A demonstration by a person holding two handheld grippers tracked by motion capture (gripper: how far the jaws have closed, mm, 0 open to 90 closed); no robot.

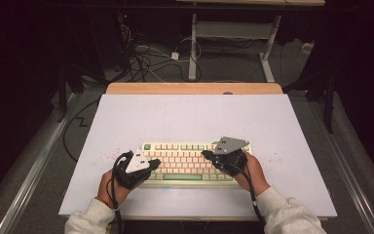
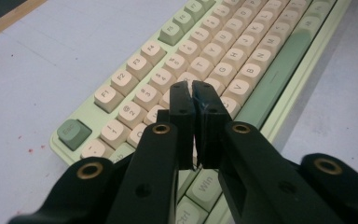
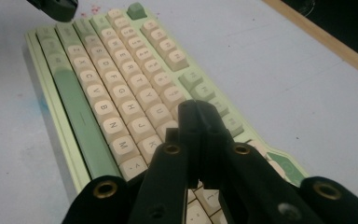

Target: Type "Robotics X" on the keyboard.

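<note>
Keyboard (image 1: 185,163) lay near the front edge of the table (image 1: 126,112), roughly centred. Left gripper (image 2: 193,91) and right gripper (image 3: 196,108) both had their jaws pressed together, empty, poised above the letter keys from either end. Pressing keys well probably required using each closed tip as one finger: descend straight, strike a single keycap centrally, and avoid neighbouring keys.

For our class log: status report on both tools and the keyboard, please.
Left tool shut, empty, over the keys' left half. Right tool shut, empty, over the right half. Pale green keyboard with cream keycaps flat on white tabletop. Nothing in the way.
</note>
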